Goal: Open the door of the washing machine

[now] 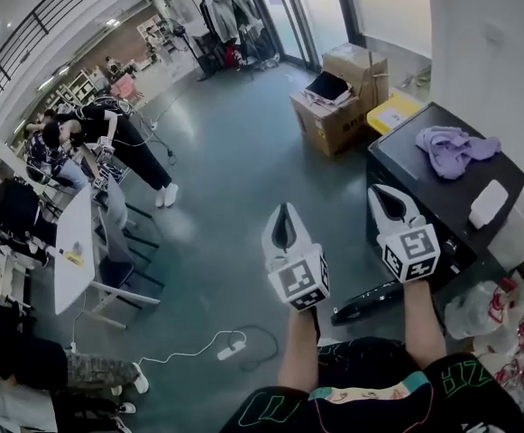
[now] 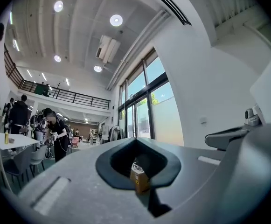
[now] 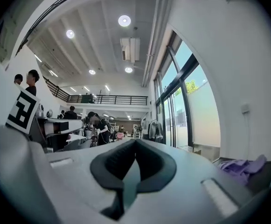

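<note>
White left gripper (image 1: 286, 215) and right gripper (image 1: 383, 197), jaws closed on nothing, hover beside the black boxy washing machine (image 1: 424, 188). Best to lower toward its door.

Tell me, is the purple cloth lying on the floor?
No, the purple cloth lies crumpled on top of the black machine at the right of the head view.

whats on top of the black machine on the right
A crumpled purple cloth and a small white object lie apart on top of the black machine. Anything under the cloth is covered; the right gripper hides part of the machine's left edge.
</note>
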The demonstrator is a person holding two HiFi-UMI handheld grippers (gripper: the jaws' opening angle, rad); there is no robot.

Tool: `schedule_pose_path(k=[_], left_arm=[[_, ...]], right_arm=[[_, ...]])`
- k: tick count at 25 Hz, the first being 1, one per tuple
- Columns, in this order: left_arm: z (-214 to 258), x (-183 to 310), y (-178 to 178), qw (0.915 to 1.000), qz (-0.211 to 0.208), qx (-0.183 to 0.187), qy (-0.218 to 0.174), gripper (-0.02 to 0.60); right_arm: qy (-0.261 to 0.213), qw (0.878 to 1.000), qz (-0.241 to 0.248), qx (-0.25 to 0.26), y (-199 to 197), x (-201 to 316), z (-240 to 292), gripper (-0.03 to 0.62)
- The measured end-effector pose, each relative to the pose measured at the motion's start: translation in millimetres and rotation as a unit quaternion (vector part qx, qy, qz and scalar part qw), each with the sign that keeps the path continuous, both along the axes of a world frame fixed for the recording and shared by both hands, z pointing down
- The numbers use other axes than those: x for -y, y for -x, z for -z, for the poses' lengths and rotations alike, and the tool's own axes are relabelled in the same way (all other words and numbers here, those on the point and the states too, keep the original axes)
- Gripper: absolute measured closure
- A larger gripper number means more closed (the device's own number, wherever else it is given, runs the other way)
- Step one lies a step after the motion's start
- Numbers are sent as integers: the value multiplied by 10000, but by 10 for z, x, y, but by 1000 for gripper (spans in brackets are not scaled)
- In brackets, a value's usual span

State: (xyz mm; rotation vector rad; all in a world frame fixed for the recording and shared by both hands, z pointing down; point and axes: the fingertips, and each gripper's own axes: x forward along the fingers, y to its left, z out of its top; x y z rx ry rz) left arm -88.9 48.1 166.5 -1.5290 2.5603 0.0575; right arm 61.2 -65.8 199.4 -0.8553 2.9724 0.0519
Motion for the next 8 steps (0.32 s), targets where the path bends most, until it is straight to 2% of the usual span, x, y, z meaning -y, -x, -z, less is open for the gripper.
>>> schedule_pose_path(k=[8], left_arm=[[-55,143,-62,9998,-10,64,197,571]], right_arm=[[-85,9994,-323,-34,-245,161,55,591]])
